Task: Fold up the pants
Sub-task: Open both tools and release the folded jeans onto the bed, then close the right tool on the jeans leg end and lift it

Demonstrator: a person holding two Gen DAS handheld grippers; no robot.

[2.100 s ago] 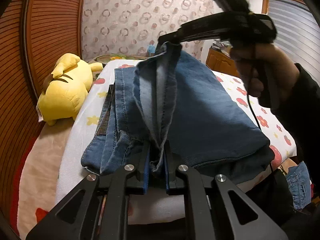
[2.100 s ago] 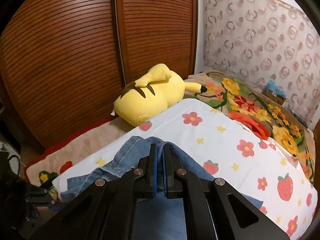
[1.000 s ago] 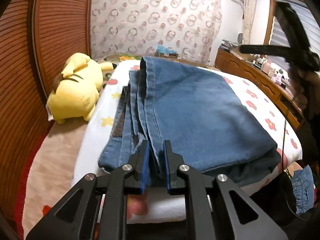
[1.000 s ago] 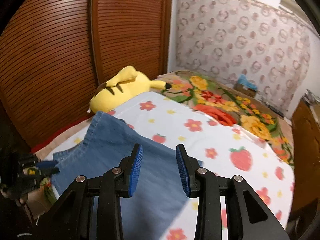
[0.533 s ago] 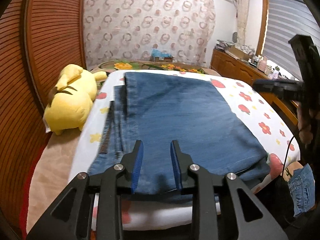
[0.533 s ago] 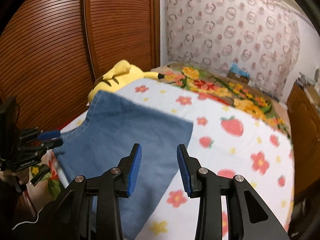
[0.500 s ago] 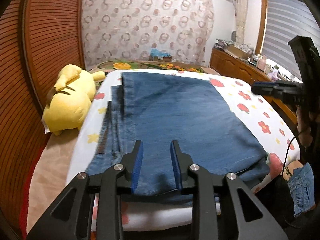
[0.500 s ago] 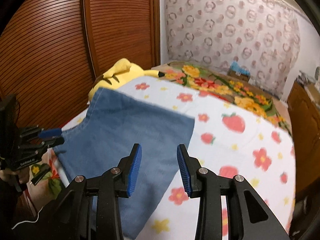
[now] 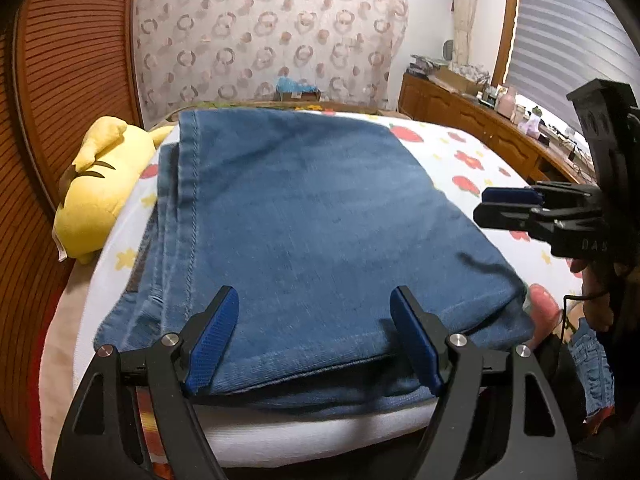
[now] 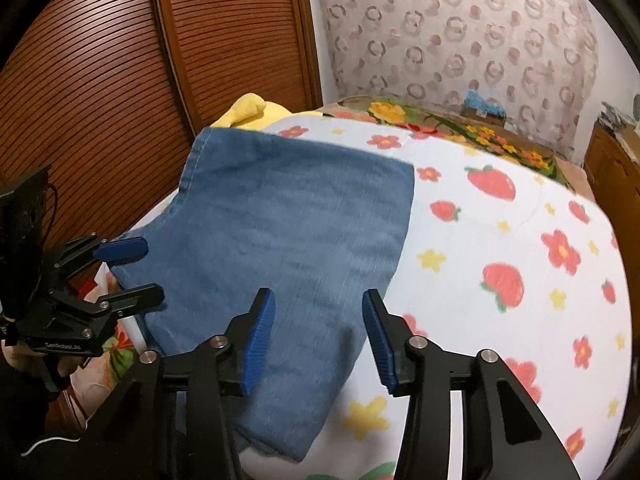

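Both jaws are opening, left gripper point(image 9: 314, 340) and right gripper point(image 10: 318, 338) empty, to leave the folded jeans point(image 9: 304, 216) flat on the floral blanket point(image 10: 520, 240)

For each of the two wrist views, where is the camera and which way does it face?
Left wrist view: on the left gripper, looking down along the folded jeans toward the curtain; its jaws are opening, clear of the denim; the right gripper and hand show at the right edge.
Right wrist view: on the right gripper, jaws opening over the jeans' right edge, facing the wooden doors; the left gripper shows at the left.
Shared: jeans, flowered blanket, yellow plush toy.
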